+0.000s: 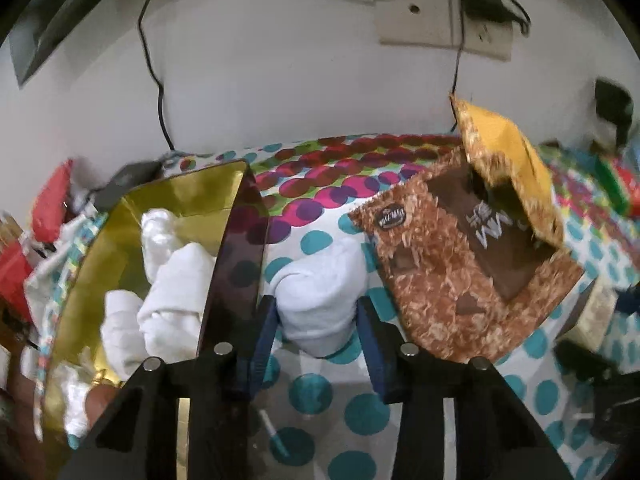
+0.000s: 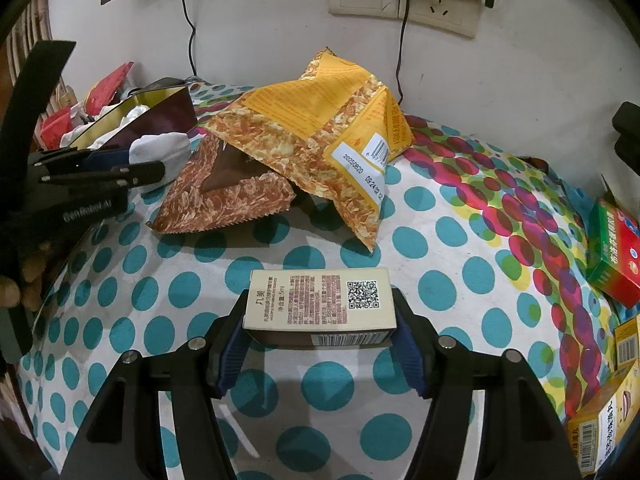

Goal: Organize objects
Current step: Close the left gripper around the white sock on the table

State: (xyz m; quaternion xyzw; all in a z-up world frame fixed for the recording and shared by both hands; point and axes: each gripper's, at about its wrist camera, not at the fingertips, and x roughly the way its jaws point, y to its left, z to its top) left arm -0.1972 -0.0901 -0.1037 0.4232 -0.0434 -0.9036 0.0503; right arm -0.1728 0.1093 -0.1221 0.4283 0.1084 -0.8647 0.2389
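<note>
Left gripper [image 1: 316,320] clamps the white cloth bundle [image 1: 320,296] beside the gold-lined box [image 1: 120,248]: lift clear of its dark wall, drop inside; right gripper [image 2: 320,344] holds the cream carton [image 2: 320,300] above the dotted tablecloth [image 2: 440,264].

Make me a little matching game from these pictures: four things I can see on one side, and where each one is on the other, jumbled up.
Things:
1. white cloth bundle
2. cream box with a QR code
3. gold-lined container
4. green and red box

Places:
A. lying at the far right edge of the spotted cloth
B. between the fingers of the right claw
C. between the fingers of the left claw
D. beside the left claw, with more white cloths inside

Pairs: 1-C, 2-B, 3-D, 4-A
</note>
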